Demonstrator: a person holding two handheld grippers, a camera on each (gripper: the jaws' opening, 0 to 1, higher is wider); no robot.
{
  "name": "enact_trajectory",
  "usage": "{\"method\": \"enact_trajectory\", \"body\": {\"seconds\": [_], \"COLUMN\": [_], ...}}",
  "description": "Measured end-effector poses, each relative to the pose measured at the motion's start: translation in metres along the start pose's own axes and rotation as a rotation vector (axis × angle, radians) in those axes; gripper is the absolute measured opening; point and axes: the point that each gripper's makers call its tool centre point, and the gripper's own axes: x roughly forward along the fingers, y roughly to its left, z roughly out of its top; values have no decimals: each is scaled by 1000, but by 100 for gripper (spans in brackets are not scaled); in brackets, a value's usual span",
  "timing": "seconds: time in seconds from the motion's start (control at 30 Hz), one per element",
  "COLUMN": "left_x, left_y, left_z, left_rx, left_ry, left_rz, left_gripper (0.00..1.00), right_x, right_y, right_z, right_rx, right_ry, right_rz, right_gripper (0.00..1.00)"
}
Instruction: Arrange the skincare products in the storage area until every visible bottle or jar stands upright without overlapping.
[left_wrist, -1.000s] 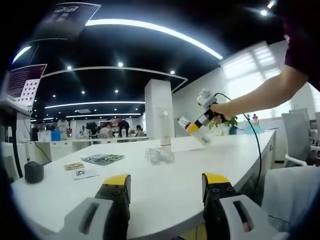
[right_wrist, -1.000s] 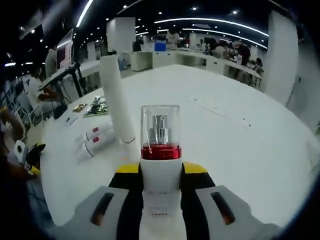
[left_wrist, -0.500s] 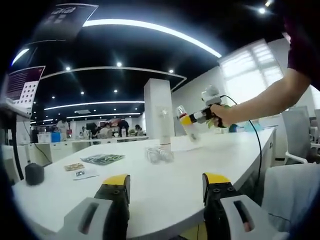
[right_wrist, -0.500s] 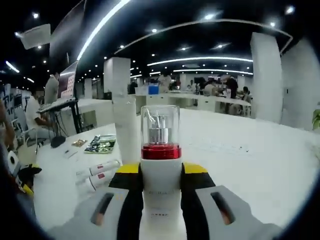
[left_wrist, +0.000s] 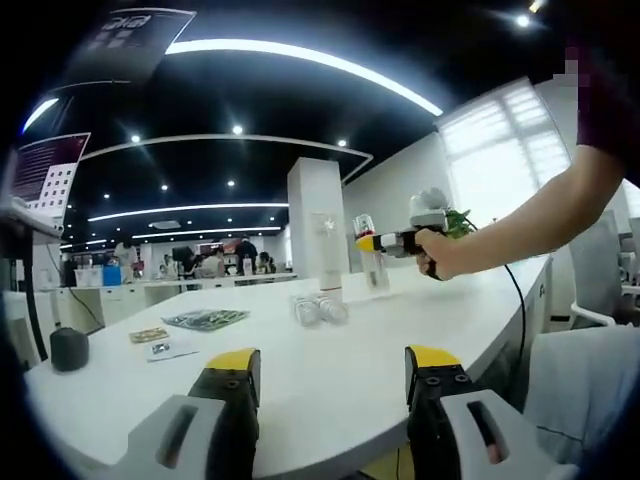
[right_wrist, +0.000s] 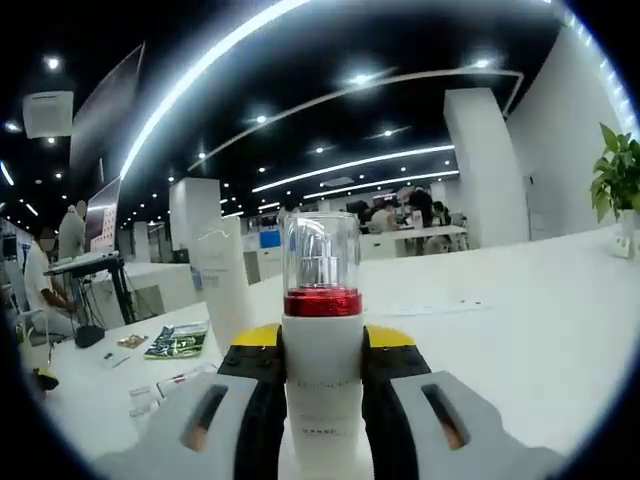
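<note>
Bottle (right_wrist: 321, 340) upright, clamped in right hand-held gripper (right_wrist: 322, 345); left hand-held gripper (left_wrist: 330, 362) gapes wide.

— What colours does the bottle (right_wrist: 321, 370) show?
— A white body, a red band at the neck, a clear cap over a silver pump.
— And the right gripper (right_wrist: 322, 352) around it?
— Grey, with yellow pads on black jaws; the left gripper (left_wrist: 330, 380) has the same colours.
— The table (left_wrist: 330, 345)?
— Plain white, like the tall tube (right_wrist: 222, 285) standing on it.
</note>
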Motion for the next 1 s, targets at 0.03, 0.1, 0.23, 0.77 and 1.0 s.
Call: {"method": "enact_trajectory", "body": {"seconds": [0.03,0.1,0.23,0.77,1.0], "left_x": [0,0,0,-1,-1], "left_y": [0,0,-1,-2,-1], "left_z": [0,0,0,0,-1], "left_rx": [1,7,18,25,20], "left_ry": [0,2,0,1,2], "left_rz": [0,0,1,5,6], "left_gripper": [60,60,60,60,61], "right_x": [2,5,11,-1,-2], "right_y": [0,0,1,7,9], "right_z": [-3,-6,-3,-1,0], "right_rx": [1,0,0,-91,-125], "right_ry": [0,-4,-51,-139,-184], "right_rz": [-3,-12,-6,-10,0], "right_gripper": [26,26,26,26,27]}}
